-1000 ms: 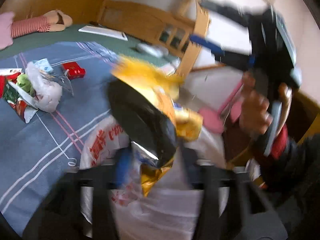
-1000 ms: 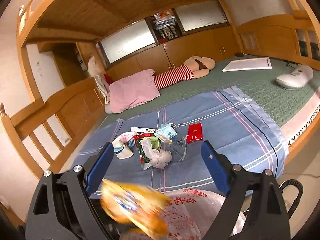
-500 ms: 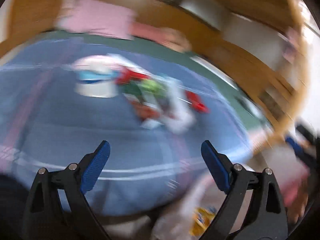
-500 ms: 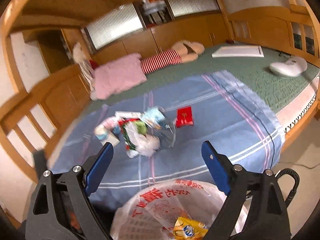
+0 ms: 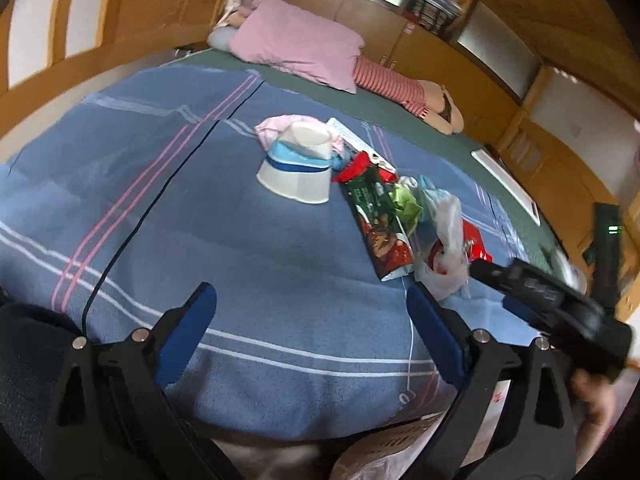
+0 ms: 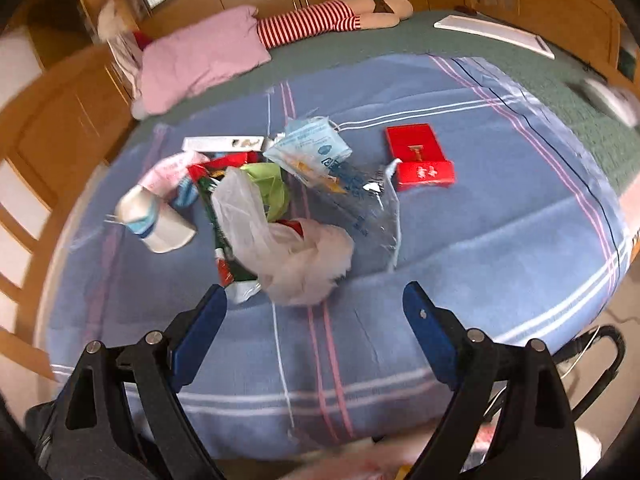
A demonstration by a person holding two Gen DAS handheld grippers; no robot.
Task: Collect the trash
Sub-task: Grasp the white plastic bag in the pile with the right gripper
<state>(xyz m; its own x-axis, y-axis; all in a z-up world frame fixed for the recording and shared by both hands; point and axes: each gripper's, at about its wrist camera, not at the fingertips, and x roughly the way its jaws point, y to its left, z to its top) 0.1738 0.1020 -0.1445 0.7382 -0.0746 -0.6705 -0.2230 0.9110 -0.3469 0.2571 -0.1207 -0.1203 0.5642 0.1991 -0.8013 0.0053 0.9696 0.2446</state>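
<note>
Trash lies in a heap on the blue striped blanket (image 5: 168,216): a white and blue paper cup (image 5: 298,168), a green and red snack wrapper (image 5: 380,216), a white plastic bag (image 6: 288,252), a clear blue-printed bag (image 6: 340,176) and a red box (image 6: 420,156). My left gripper (image 5: 312,316) is open and empty over the blanket's near part, short of the cup. My right gripper (image 6: 316,316) is open and empty just in front of the white plastic bag. It also shows at the right of the left wrist view (image 5: 552,300). The white trash bag's rim (image 5: 384,452) peeks in below.
A pink pillow (image 6: 200,56) and a striped stuffed doll (image 6: 320,20) lie at the back on the green mattress (image 6: 460,44). A white flat board (image 6: 496,34) lies back right. Wooden bed rails (image 6: 52,128) stand on the left. A black cable (image 6: 600,356) hangs at the right.
The yellow snack bag left the left gripper and dropped into the white trash bag. Both grippers, open and empty, swung from the bag toward the trash heap on the blanket.
</note>
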